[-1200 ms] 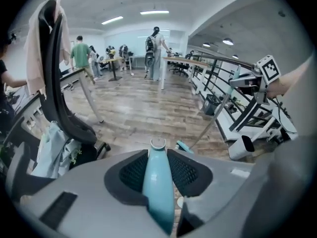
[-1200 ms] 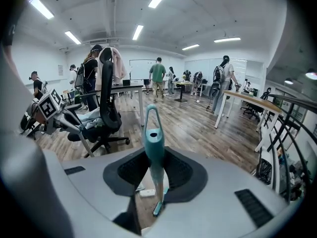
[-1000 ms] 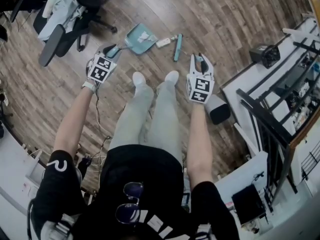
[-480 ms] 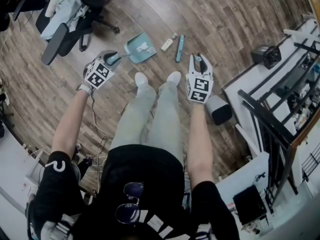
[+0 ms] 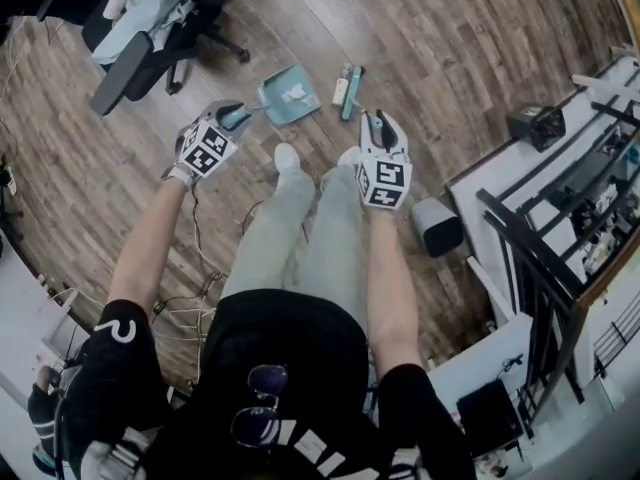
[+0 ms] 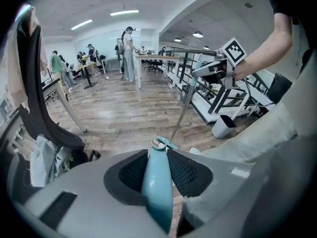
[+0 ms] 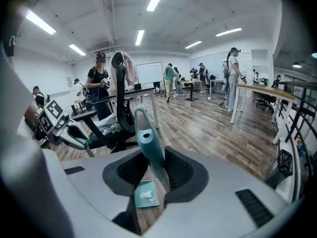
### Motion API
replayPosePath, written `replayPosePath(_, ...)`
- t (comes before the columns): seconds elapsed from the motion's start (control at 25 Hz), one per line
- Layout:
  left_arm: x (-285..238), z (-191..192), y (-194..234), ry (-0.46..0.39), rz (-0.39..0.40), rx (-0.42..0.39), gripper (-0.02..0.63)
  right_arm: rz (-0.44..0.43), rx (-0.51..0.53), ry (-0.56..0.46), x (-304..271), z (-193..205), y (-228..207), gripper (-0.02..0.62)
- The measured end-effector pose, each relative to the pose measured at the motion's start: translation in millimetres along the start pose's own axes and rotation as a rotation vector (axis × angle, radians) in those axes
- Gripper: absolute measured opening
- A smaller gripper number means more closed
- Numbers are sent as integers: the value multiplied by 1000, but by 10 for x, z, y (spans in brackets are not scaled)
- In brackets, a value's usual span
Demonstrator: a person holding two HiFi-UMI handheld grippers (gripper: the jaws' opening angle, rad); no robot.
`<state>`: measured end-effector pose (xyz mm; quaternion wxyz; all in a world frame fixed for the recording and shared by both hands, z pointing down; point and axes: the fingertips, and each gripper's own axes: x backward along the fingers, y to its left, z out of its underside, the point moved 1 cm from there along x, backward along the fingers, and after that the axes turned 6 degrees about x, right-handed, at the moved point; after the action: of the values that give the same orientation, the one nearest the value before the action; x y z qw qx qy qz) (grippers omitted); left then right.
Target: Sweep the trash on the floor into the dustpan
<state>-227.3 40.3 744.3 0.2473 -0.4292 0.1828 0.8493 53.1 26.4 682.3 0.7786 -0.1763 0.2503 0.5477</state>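
Observation:
A teal dustpan (image 5: pixel 288 95) lies on the wood floor ahead of my feet, with white paper scraps (image 5: pixel 297 94) in it. My left gripper (image 5: pixel 230 118) is shut on its teal handle (image 6: pixel 157 182), at the pan's left. The right gripper (image 5: pixel 378 122) is shut on the teal broom handle (image 7: pixel 147 142). The broom head (image 5: pixel 351 92) rests on the floor just right of the pan, and a white piece of trash (image 5: pixel 339 90) lies between them. Through the right gripper's jaws I see the pan (image 7: pixel 146 195) below.
A black office chair (image 5: pixel 150 43) draped with clothes stands at the far left. A grey bin (image 5: pixel 437 226) and a black metal rack (image 5: pixel 540 248) lie to the right. Cables (image 5: pixel 200 293) trail on the floor by my left leg. Several people stand at desks far off.
My right gripper has moved left with the broom, closer to the dustpan. The left gripper has shifted a little with the pan's handle. Both grips are unchanged.

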Motion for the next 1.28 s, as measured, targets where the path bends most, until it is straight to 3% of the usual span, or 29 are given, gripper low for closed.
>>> replayPosePath(0.32, 4, 52, 10, -17, -16, 29, 118, -217, 23, -6, -13, -38, 707, 103)
replayPosePath(0.52, 40, 57, 55, -26, -43, 66, 118, -354, 48, 7, 22, -123, 925, 94)
replayPosePath(1.0, 127, 96, 124, -45, -128, 135, 118, -251, 65, -32, 156, -402, 615, 87)
replayPosePath(1.28, 363, -183, 203, -120, -189, 188, 122, -168, 113, -43, 306, -610, 311, 87)
